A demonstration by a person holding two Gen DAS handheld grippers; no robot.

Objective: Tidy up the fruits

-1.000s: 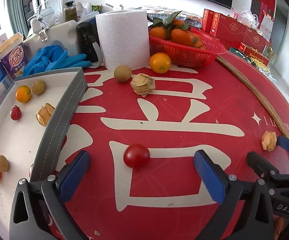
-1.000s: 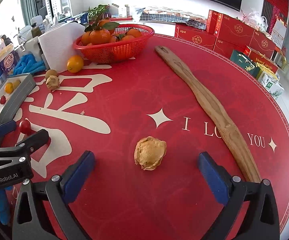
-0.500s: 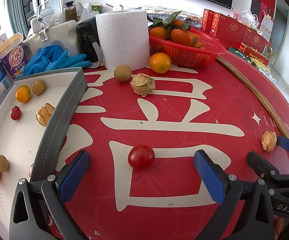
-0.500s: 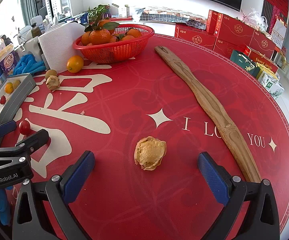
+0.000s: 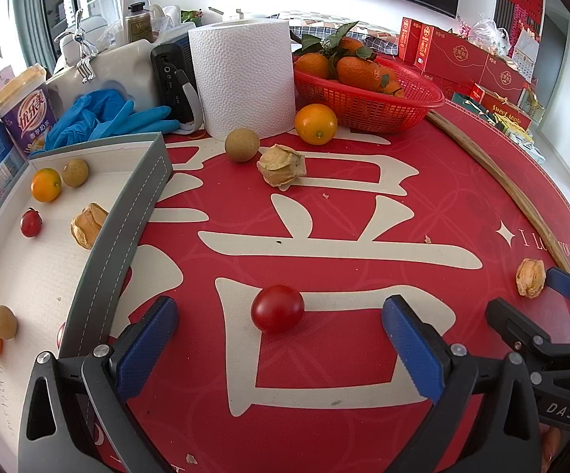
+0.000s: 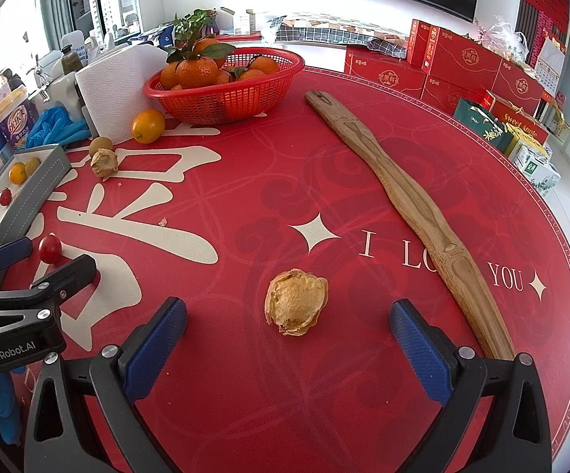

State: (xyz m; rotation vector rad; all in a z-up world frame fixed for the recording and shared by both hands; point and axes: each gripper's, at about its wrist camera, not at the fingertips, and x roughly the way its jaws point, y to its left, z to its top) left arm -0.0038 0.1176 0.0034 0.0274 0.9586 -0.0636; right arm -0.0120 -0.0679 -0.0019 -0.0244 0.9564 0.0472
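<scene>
**Both grippers spread over fruit on the red mat**

Since a second ago the cherry tomato (image 5: 277,308) has drifted from left of centre to the middle of the gap between the left gripper (image 5: 279,335)'s blue pads, neither pad touching it; the husked physalis (image 6: 296,302) ahead of the right gripper (image 6: 288,339) lies where it did. Both pairs of jaws stand wide apart and hold nothing.

Just left of the left gripper runs the grey wall of the sorting tray (image 5: 127,232), which already carries small oranges, longans, a cherry tomato and a physalis (well spaced on its white floor). Farther up the mat (image 5: 324,414), toward its far edge, lie a longan (image 5: 242,144), another physalis (image 5: 282,165) and a loose orange (image 5: 315,123), near the paper towel roll (image 5: 245,79) and the red basket (image 5: 367,106) of tangerines. A wooden slat (image 6: 411,201) stretches along the mat's right side.
</scene>
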